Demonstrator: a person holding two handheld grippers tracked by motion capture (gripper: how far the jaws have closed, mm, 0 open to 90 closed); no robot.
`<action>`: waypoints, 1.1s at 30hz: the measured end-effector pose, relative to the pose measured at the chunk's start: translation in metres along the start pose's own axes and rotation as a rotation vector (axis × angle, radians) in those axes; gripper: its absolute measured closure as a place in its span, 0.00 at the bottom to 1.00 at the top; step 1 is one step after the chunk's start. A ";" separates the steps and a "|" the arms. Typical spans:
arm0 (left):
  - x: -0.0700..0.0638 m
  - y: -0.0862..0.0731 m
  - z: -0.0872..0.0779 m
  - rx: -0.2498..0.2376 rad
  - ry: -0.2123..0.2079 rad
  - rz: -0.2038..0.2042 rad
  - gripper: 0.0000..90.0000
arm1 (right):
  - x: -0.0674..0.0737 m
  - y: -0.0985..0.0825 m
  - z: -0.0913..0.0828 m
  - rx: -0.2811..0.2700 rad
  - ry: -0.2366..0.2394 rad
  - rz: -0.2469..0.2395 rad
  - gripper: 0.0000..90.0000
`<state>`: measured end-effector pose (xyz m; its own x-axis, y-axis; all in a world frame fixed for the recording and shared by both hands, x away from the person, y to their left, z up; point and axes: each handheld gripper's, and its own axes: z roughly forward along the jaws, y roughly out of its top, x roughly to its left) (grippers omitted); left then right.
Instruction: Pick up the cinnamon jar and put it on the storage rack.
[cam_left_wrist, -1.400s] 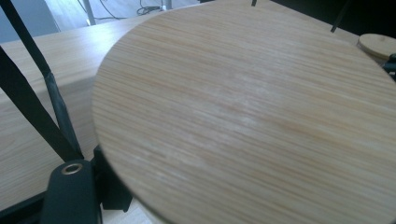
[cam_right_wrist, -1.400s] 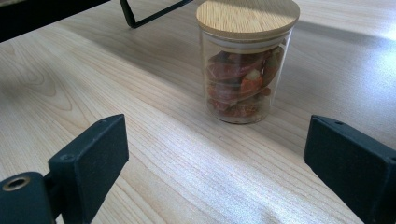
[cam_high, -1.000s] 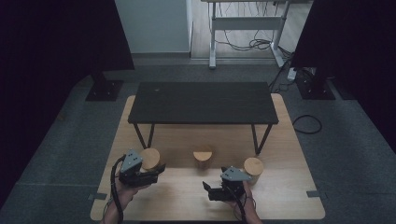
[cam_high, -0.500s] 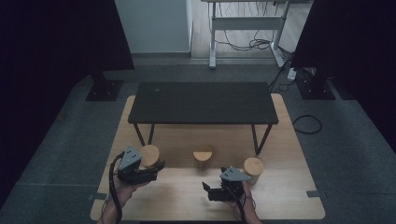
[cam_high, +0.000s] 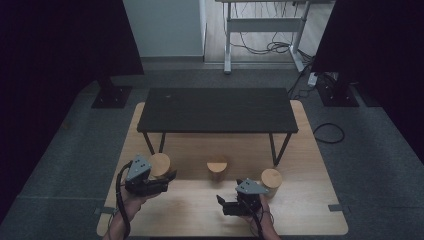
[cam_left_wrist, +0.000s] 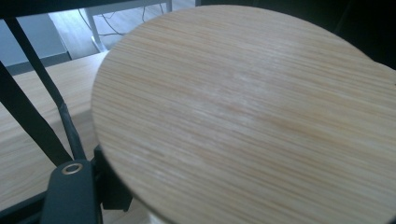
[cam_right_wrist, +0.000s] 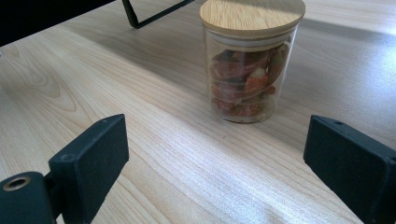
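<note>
Three glass jars with round wooden lids stand in a row on the light wooden board (cam_high: 300, 150). My left gripper (cam_high: 168, 178) is shut on the left jar (cam_high: 159, 164). Its lid (cam_left_wrist: 243, 116) looms large in the left gripper view, with one black finger (cam_left_wrist: 70, 196) against the jar below the rim and the other finger hidden. The middle jar (cam_high: 217, 166) (cam_right_wrist: 250, 70) holds red and orange pieces. My right gripper (cam_high: 223, 204) (cam_right_wrist: 224, 163) hovers low over the board short of that jar, open, nothing between its fingers. The right jar (cam_high: 271, 178) stands beside the right hand.
A low black table (cam_high: 217, 110) on thin black legs (cam_high: 277, 147) stands on the board behind the jars. Grey carpet surrounds the board. Dark stands with base plates (cam_high: 111, 95) and a white desk frame with cables (cam_high: 265, 35) lie farther back.
</note>
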<state>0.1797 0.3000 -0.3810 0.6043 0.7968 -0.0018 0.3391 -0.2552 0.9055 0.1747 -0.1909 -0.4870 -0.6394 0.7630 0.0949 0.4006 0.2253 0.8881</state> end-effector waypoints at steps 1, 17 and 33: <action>0.000 0.000 0.000 0.000 0.000 0.001 0.28 | 0.000 0.000 0.000 0.001 0.001 -0.002 0.07; 0.000 0.006 -0.002 -0.007 0.003 0.000 0.28 | -0.001 0.000 0.001 0.001 0.011 0.007 0.07; 0.003 0.015 -0.001 -0.012 0.004 -0.001 0.28 | -0.006 -0.001 0.001 -0.005 0.038 0.044 0.07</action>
<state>0.1858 0.2986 -0.3667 0.6014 0.7989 -0.0010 0.3310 -0.2481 0.9104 0.1786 -0.1955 -0.4887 -0.6463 0.7481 0.1506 0.4252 0.1892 0.8851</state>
